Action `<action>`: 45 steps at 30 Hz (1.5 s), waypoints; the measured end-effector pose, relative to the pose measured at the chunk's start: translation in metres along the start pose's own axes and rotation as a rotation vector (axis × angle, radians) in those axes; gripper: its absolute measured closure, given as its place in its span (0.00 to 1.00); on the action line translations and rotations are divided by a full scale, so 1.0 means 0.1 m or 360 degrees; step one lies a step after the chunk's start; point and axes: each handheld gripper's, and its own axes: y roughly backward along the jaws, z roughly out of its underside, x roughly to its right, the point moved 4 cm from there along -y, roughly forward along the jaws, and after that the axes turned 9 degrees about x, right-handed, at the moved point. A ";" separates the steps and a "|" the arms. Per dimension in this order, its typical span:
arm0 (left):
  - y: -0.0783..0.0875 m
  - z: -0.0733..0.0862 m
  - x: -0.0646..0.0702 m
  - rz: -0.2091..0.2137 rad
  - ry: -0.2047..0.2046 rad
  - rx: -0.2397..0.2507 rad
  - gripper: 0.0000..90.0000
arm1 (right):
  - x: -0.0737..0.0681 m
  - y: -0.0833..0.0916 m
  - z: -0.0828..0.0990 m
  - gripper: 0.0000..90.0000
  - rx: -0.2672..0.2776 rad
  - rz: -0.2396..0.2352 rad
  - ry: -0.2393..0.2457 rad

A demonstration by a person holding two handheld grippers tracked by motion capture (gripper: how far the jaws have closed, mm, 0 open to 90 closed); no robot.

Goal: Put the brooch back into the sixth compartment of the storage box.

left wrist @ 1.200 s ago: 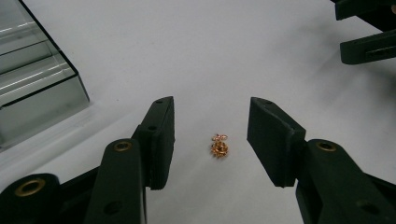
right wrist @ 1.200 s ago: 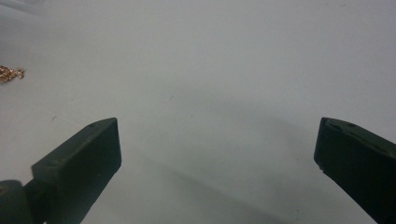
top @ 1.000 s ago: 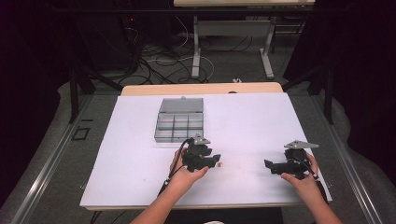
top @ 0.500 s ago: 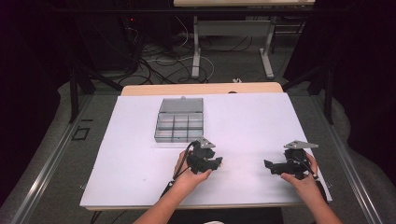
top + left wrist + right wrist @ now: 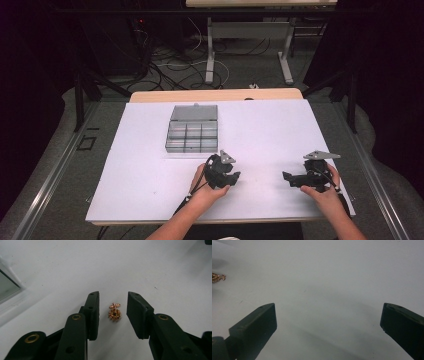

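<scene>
Currently: left gripper (image 5: 112,312) straddling a small gold ornament (image 5: 114,312) on the white table (image 5: 270,130), nothing gripped yet.

Left jaws are parted, one each side of the ornament; no contact is seen on either pad, and the piece lies flat on the surface between them. It appears as a rosette with a smaller cluster at its far end. In the high view the left gripper (image 5: 223,172) is held low near the front-centre of the table, just in front of a grey compartment box (image 5: 194,130) with its lid open. Right gripper (image 5: 302,179) is held well apart to the right, jaws spread wide over bare table, holding nothing. The same gold piece (image 5: 217,277) is caught at the left edge of the right gripper view.
</scene>
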 end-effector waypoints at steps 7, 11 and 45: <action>-0.04 0.04 0.00 -0.0005 0.0000 -0.0024 0.72 | 0.00 0.00 0.00 0.00 -0.0005 0.0002 -0.0001; -0.06 0.05 0.01 -0.0002 -0.0007 -0.0022 0.72 | -0.01 0.00 0.00 0.00 -0.0008 0.0002 -0.0007; -0.09 0.09 0.03 -0.0033 -0.0046 -0.0030 0.84 | -0.01 -0.01 0.01 0.00 -0.0015 -0.0005 -0.0009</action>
